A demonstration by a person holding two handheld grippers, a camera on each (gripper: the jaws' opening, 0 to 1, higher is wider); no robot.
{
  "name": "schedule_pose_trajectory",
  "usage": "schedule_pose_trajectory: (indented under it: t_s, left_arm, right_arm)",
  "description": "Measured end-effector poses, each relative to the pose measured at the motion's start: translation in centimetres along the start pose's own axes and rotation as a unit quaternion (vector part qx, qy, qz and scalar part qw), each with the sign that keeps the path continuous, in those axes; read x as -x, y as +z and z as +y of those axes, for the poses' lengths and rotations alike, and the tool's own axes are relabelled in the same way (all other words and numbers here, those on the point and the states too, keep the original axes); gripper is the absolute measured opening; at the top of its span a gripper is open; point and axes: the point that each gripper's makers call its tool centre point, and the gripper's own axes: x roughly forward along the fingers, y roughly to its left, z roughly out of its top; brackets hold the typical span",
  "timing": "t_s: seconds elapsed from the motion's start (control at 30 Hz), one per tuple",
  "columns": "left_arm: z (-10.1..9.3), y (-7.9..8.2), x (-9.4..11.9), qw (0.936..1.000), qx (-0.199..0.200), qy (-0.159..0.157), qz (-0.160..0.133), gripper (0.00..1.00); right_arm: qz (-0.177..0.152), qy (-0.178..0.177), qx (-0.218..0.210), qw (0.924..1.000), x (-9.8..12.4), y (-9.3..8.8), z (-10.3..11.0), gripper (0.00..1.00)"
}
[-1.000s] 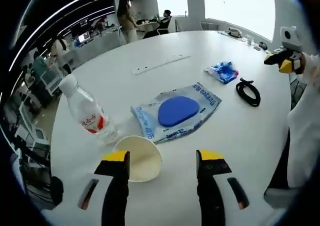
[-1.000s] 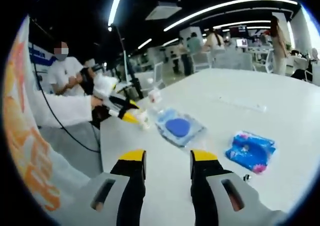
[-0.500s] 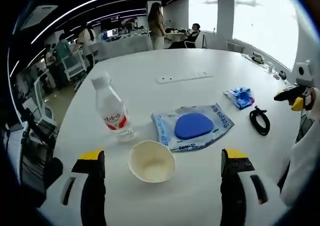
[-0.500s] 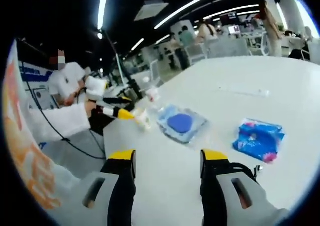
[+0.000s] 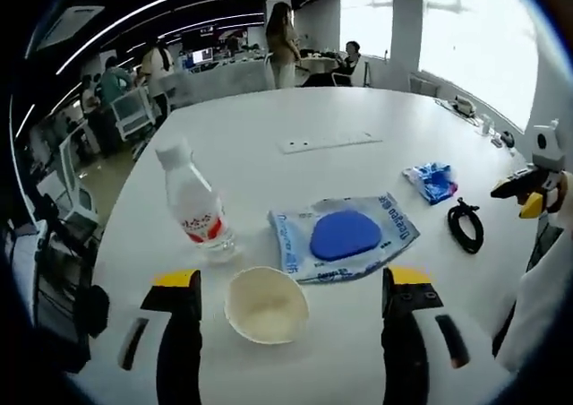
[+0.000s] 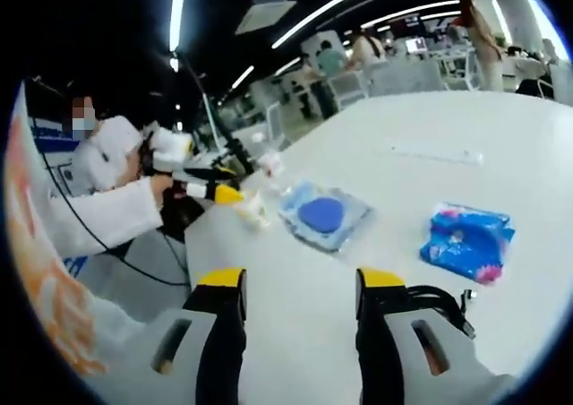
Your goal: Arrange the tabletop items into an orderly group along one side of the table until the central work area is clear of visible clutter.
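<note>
A paper cup [image 5: 266, 305] stands mouth up on the white table [image 5: 295, 109], between the wide-spread jaws of my open left gripper [image 5: 293, 281]. A clear water bottle [image 5: 197, 210] with a red label stands just left of the cup. A blue pouch [image 5: 345, 235] lies behind it, with a small blue packet [image 5: 432, 179] and a coiled black cable [image 5: 466, 226] farther right. My right gripper [image 6: 302, 282] is open over bare table, with the black cable [image 6: 439, 299] beside its right jaw and the blue packet [image 6: 470, 241] just beyond. The blue pouch [image 6: 322, 215] and the cup [image 6: 255, 210] lie farther off.
A long white strip [image 5: 327, 142] lies toward the table's far side. The right gripper [image 5: 528, 190] shows at the right edge of the left gripper view, and the left gripper [image 6: 210, 190] is held by a white-sleeved person. People and chairs stand beyond the table.
Both grippers' jaws have spread wider. The left gripper view has pulled back and risen, so the cup now sits between its jaws instead of at the left jaw.
</note>
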Motion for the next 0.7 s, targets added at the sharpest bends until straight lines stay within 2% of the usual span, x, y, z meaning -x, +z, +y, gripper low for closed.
schedule_pose_trajectory:
  t_s: [0.03,0.13,0.2,0.23,0.27,0.4,0.5,0.53,0.57,0.7]
  left_arm:
    - [-0.4,0.4,-0.3,0.9999,0.011,-0.006,-0.003,0.83]
    - [-1.2,0.7,-1.4,0.9999,0.01,-0.011,0.005,0.8]
    - [-1.6,0.0,-2.3,0.9994,0.009,-0.006,0.031,0.74]
    - [-1.9,0.1,-2.7,0.9994,0.015,-0.01,0.03,0.72]
    - [-2.5,0.2,-3.1,0.9991,0.025,-0.018,0.028,0.73]
    - [-3.1,0.1,-4.3,0.9986,0.033,-0.013,0.038,0.74]
    - [-3.3,0.0,-5.0,0.9974,0.057,-0.008,0.044,0.71]
    - [-3.4,0.5,-5.4,0.9967,0.076,-0.008,0.028,0.71]
    - [-3.2,0.6,-5.6,0.9963,0.081,-0.003,0.027,0.72]
    - [-1.8,-0.2,-6.9,0.9942,0.08,0.034,0.063,0.66]
  right_arm:
    - [0.0,-0.002,-0.001,1.0,-0.1,0.1,-0.1,0.46]
    - [-0.003,-0.007,-0.012,0.9999,-0.6,0.6,-0.7,0.45]
    - [-0.003,-0.009,-0.015,0.9998,-1.2,1.0,-0.8,0.44]
    - [-0.001,-0.012,-0.014,0.9998,-1.4,1.1,-0.9,0.43]
    - [0.003,-0.017,-0.012,0.9998,-1.7,1.1,-1.1,0.42]
    - [0.006,-0.021,-0.014,0.9997,-2.7,1.3,-1.0,0.42]
    - [0.005,-0.031,-0.023,0.9992,-3.2,1.3,-1.3,0.4]
    - [0.006,-0.04,-0.029,0.9988,-3.5,1.2,-1.7,0.4]
    - [0.008,-0.045,-0.031,0.9985,-3.7,1.1,-1.9,0.39]
    - [0.019,-0.056,-0.039,0.9975,-4.9,0.9,-2.6,0.39]
